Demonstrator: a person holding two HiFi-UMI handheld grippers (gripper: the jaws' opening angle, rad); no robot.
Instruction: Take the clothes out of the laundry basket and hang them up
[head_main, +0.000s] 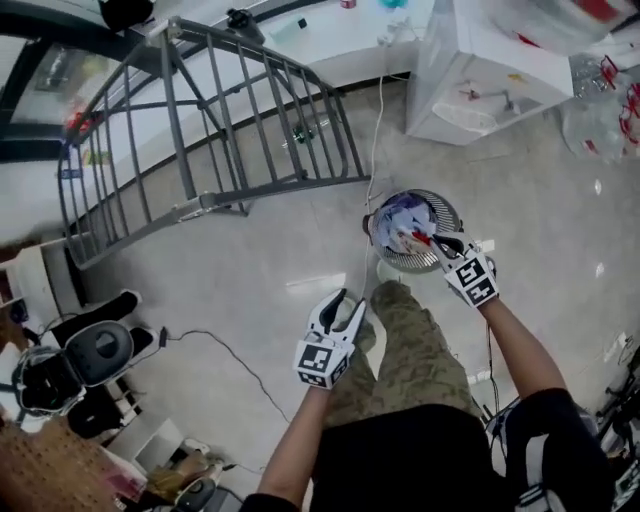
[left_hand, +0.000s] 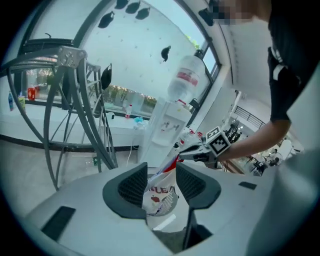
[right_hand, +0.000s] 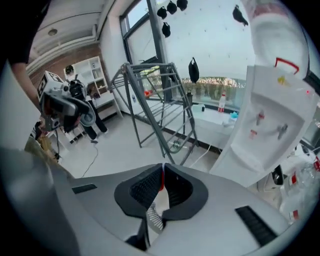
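Garment (right_hand: 159, 199) pinched between right gripper (right_hand: 163, 166) jaws.

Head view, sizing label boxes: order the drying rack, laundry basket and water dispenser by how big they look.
1. Drying rack, by far the largest.
2. Water dispenser, cut off at the top edge.
3. Laundry basket, smallest; it sits low, far from the camera, so it may look undersized.

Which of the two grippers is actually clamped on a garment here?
The right gripper: its jaws are pinched together on a white garment with red trim. The left gripper has its jaws apart, gripping nothing.
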